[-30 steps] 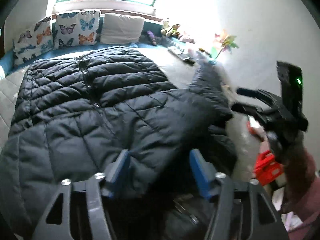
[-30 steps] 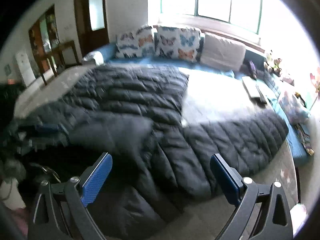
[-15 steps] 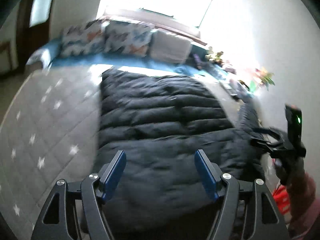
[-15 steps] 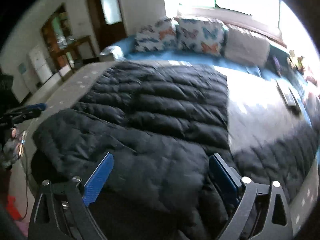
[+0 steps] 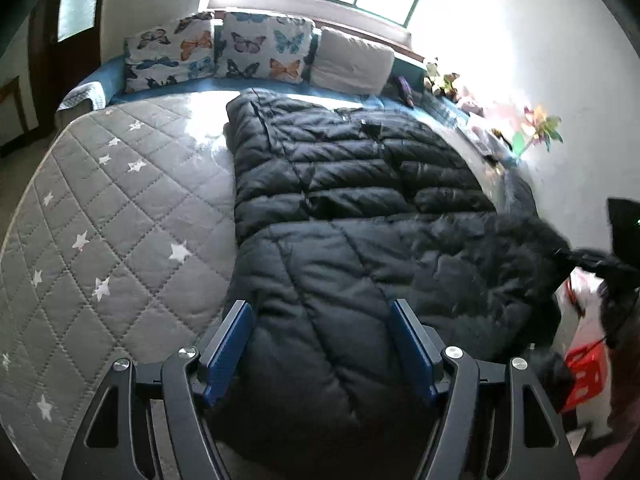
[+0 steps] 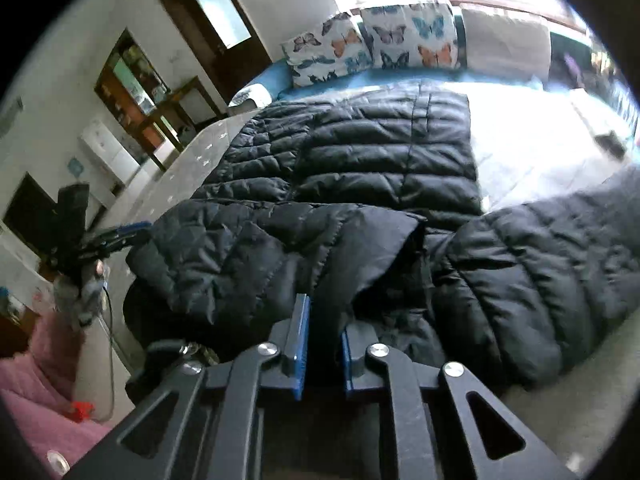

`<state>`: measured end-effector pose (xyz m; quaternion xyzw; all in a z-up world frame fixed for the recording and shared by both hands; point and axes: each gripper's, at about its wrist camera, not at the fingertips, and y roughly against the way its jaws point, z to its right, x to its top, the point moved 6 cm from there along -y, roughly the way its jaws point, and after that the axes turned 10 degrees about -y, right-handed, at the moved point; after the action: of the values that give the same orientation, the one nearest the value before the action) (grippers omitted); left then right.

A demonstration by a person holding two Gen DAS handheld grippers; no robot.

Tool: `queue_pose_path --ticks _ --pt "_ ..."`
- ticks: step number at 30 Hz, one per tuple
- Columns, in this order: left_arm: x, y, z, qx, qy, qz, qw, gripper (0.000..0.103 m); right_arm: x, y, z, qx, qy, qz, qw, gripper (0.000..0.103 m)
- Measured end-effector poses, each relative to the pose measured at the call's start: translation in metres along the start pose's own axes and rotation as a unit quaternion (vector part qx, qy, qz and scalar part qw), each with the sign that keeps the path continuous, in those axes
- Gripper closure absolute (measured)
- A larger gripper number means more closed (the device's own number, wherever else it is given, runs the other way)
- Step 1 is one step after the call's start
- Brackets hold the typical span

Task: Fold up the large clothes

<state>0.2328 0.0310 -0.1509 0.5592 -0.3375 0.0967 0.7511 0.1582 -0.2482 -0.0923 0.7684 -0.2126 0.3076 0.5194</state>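
A large black puffer jacket (image 5: 360,208) lies spread on the bed, its zipper running away from me. My left gripper (image 5: 324,340) stands open over the jacket's near edge; the padding bulges up between its blue pads (image 5: 236,340), which do not press on it. In the right wrist view, my right gripper (image 6: 322,340) is shut on a dark fold of the jacket (image 6: 360,184) at the near edge. The left wrist view shows that right gripper (image 5: 592,260) at the far right, pinching the jacket's corner. A sleeve (image 6: 540,248) lies out to the right.
A grey quilted mattress with white stars (image 5: 112,208) lies left of the jacket. Two butterfly pillows (image 5: 216,52) and a plain pillow (image 5: 352,66) line the head end. Toys and a pinwheel (image 5: 540,128) sit along the right wall. A red crate (image 5: 584,372) stands on the floor.
My right gripper has shut on the jacket's near fold; it stood wide open before. My left gripper swung left along the near edge, still open, and the starred mattress came into view.
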Motion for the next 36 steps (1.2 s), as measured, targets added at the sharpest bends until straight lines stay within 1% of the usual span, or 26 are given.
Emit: queue_pose_path --ticks 2,4,6,8,10,12,13,15,16,17,18,19,20,22,24,26,28,30,31,33,35,36 --pt "-0.005 -0.002 -0.002 -0.009 0.001 -0.009 0.9999 0.028 -0.009 0.004 -0.003 -0.012 0.014 -0.003 1.000 0.088" --pt "-0.012 -0.012 -0.001 -0.023 0.005 -0.021 0.9995 0.026 -0.021 -0.011 0.006 -0.028 0.011 -0.021 0.999 0.089" --pt "-0.015 -0.018 0.001 -0.019 0.001 -0.029 0.9994 0.025 -0.033 -0.041 0.025 -0.046 -0.007 -0.053 0.997 0.088" --pt "-0.015 -0.014 0.005 -0.011 -0.011 -0.032 0.9994 0.025 -0.036 -0.053 0.032 -0.037 -0.023 -0.070 0.997 0.088" --pt "-0.015 -0.006 0.007 -0.004 -0.020 -0.036 0.9991 0.026 -0.030 -0.042 0.031 -0.034 -0.020 -0.063 0.997 0.088" --pt "-0.012 0.007 0.009 -0.004 -0.023 -0.034 0.9992 0.025 -0.022 -0.023 0.028 -0.044 -0.007 -0.050 0.998 0.085" --pt "-0.008 0.015 0.010 -0.004 -0.024 -0.027 0.9993 0.025 -0.020 -0.013 0.027 -0.056 -0.002 -0.046 0.997 0.083" --pt "0.003 0.029 0.016 -0.001 -0.033 -0.010 0.9994 0.025 -0.008 0.009 0.023 -0.084 0.019 -0.019 0.996 0.079" --pt "0.007 0.032 0.019 0.002 -0.038 -0.004 0.9993 0.025 -0.005 0.012 0.019 -0.094 0.030 -0.009 0.995 0.076" --pt "0.015 0.033 0.025 0.003 -0.045 0.002 0.9990 0.025 0.002 0.017 0.014 -0.106 0.046 0.007 0.993 0.068" --pt "0.019 0.033 0.029 0.000 -0.049 0.005 0.9988 0.025 0.006 0.017 0.010 -0.106 0.054 0.016 0.993 0.062" --pt "0.025 0.030 0.035 -0.005 -0.056 0.006 0.9984 0.025 0.011 0.015 0.003 -0.099 0.061 0.026 0.993 0.051" --pt "0.032 0.023 0.043 -0.006 -0.064 0.004 0.9979 0.025 0.015 0.010 -0.002 -0.093 0.068 0.032 0.993 0.049" --pt "0.038 0.008 0.054 -0.008 -0.076 -0.003 0.9971 0.025 0.021 -0.007 -0.011 -0.084 0.076 0.031 0.993 0.049" --pt "0.039 -0.013 0.066 -0.021 -0.084 -0.022 0.9960 0.026 0.022 -0.027 -0.017 -0.077 0.084 0.026 0.993 0.049" --pt "0.033 -0.035 0.079 -0.033 -0.093 -0.044 0.9942 0.025 0.019 -0.047 -0.018 -0.077 0.091 0.013 0.993 0.049" --pt "0.027 -0.048 0.089 -0.026 -0.108 -0.048 0.9926 0.025 0.009 -0.064 -0.012 -0.088 0.092 -0.007 0.992 0.049" --pt "0.023 -0.054 0.101 -0.029 -0.124 -0.039 0.9911 0.025 -0.002 -0.080 0.000 -0.096 0.075 -0.031 0.992 0.049" --pt "0.021 -0.056 0.106 -0.028 -0.134 -0.041 0.9898 0.025 -0.007 -0.085 0.008 -0.088 0.067 -0.038 0.993 0.049" --pt "0.018 -0.060 0.115 -0.019 -0.155 -0.052 0.9863 0.025 -0.009 -0.082 0.015 -0.066 0.056 -0.030 0.996 0.050" --pt "0.019 -0.060 0.119 -0.031 -0.155 -0.059 0.9856 0.026 -0.008 -0.072 0.016 -0.071 0.055 -0.028 0.996 0.051" --pt "0.021 -0.060 0.122 -0.038 -0.152 -0.060 0.9858 0.026 -0.008 -0.067 0.016 -0.081 0.063 -0.021 0.995 0.051"
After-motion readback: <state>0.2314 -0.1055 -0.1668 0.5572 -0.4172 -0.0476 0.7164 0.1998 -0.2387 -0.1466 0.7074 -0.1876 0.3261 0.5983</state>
